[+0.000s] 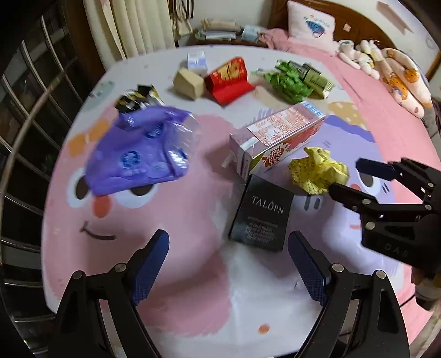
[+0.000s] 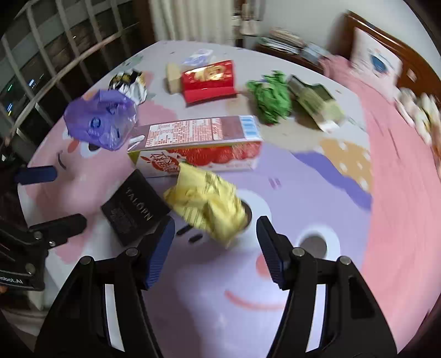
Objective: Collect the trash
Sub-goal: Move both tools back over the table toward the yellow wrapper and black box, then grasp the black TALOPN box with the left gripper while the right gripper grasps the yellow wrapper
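Observation:
Trash lies scattered on a bed with a cartoon-print sheet (image 1: 193, 209). A crumpled yellow wrapper (image 1: 317, 170) (image 2: 206, 206) sits beside a black TALOPN box (image 1: 261, 212) (image 2: 135, 209) and a long strawberry carton (image 1: 278, 135) (image 2: 198, 146). A purple plastic bag (image 1: 140, 151) (image 2: 99, 121) lies to the left. My left gripper (image 1: 228, 264) hovers open over the sheet, just short of the black box. My right gripper (image 2: 215, 247) is open too, and the yellow wrapper lies just ahead of its fingers; in the left wrist view the right gripper (image 1: 352, 179) sits right of the wrapper.
Farther back lie a red packet (image 1: 228, 79), a tan box (image 1: 188, 82), a green crumpled wrapper (image 1: 289, 79), a black-and-white foil bag (image 1: 137, 97) and a small white carton (image 1: 197, 62). A pillow (image 1: 311, 23) and plush toys (image 1: 386, 66) sit at the headboard. A window grille (image 1: 33, 110) is left.

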Tool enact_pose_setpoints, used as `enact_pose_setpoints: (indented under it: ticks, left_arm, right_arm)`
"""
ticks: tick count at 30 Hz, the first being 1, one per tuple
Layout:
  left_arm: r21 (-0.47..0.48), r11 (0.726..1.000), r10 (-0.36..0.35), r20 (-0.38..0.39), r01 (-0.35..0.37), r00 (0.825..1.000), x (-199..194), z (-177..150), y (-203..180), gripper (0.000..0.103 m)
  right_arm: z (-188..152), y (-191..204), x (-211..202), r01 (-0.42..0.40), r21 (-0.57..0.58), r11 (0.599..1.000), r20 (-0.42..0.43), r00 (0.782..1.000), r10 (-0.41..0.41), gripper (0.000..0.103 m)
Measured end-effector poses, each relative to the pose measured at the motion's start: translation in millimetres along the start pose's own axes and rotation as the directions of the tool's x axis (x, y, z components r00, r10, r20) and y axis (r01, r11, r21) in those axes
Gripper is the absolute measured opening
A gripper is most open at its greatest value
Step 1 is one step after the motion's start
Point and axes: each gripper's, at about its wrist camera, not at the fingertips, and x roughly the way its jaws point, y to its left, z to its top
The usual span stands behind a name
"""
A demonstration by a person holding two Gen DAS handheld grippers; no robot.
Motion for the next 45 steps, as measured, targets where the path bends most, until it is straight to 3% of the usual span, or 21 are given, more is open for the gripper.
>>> enact_pose_setpoints:
  ticks: [5, 7, 9, 15, 24, 32, 45]
  left_arm:
    - [-0.007, 1.0, -0.006, -0.037, 0.006, 0.999, 30, 14, -11, 0.09]
    - [-0.001, 1.0, 0.0, -0.049, 0.0, 0.999, 38, 18, -16, 0.09]
    - [0.008, 1.0, 0.003, -0.058, -0.002, 0.998, 47, 23, -21, 0.09]
    - [0.053, 0.999, 0.016, -0.09, -0.011, 0.996, 62, 27, -34, 0.09]
    - [0.095, 0.994, 0.07, -0.119, -0.059, 0.99, 87, 32, -52, 0.089]
    - [0.1, 0.995, 0.024, -0.111, -0.013, 0.994, 90, 44, -54, 0.062]
    - [0.089, 0.996, 0.034, -0.066, -0.028, 0.997, 63, 35, -50, 0.061]
  right_arm:
    - [7, 6, 32, -0.047, -0.141, 0.989, -0.024, 0.999, 0.044, 0.055]
    - [7, 4, 41, -0.089, -0.142, 0.986, -0.039, 0.996, 0.084, 0.027]
    - [9, -5, 45, -0.117, -0.111, 0.987, -0.033, 0.993, 0.114, 0.025]
    - [7, -28, 42, -0.179, -0.009, 0.984, -0.027, 0.984, 0.178, 0.023]
    - [-5, -40, 35, -0.207, 0.053, 0.977, -0.015, 0.978, 0.208, 0.023]
    - [-11, -41, 33, -0.23, 0.073, 0.971, -0.014, 0.973, 0.231, 0.023]
    - [-15, -29, 24, -0.238, 0.075, 0.968, 0.004, 0.971, 0.238, 0.023]
